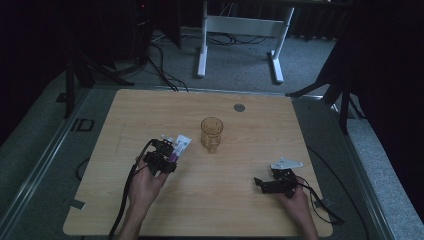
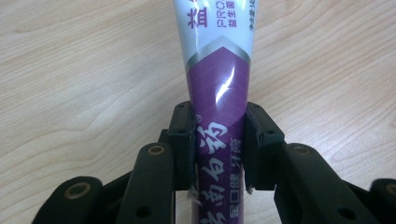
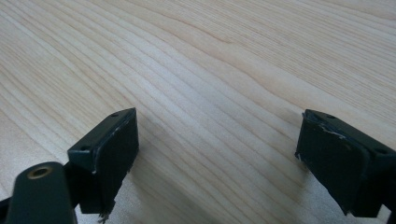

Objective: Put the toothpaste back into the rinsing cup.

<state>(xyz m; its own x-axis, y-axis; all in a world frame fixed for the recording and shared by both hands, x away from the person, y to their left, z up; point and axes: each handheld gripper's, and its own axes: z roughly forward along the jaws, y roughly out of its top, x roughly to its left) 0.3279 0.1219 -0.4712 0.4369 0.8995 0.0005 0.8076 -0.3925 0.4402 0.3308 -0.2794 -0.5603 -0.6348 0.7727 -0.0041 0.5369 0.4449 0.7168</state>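
Note:
A purple and white toothpaste tube (image 2: 218,88) with printed characters runs up between the jaws in the left gripper view. My left gripper (image 2: 218,140) is shut on its purple part, both pads pressing its sides. From above, the same tube (image 1: 181,145) lies at the left gripper (image 1: 165,155) on the wooden table (image 1: 150,110), left of centre. An amber glass mug (image 1: 211,132) stands upright in the middle of the table, just right of the tube. My right gripper (image 1: 265,184) rests near the front right, jaws wide apart; its own view (image 3: 217,158) has bare wood between them.
A small round grey disc (image 1: 239,107) is set into the table behind the mug. Black cables trail from both grippers toward the front edge. Beyond the table stands a white desk frame (image 1: 240,35) on grey carpet, with dark stands at both sides.

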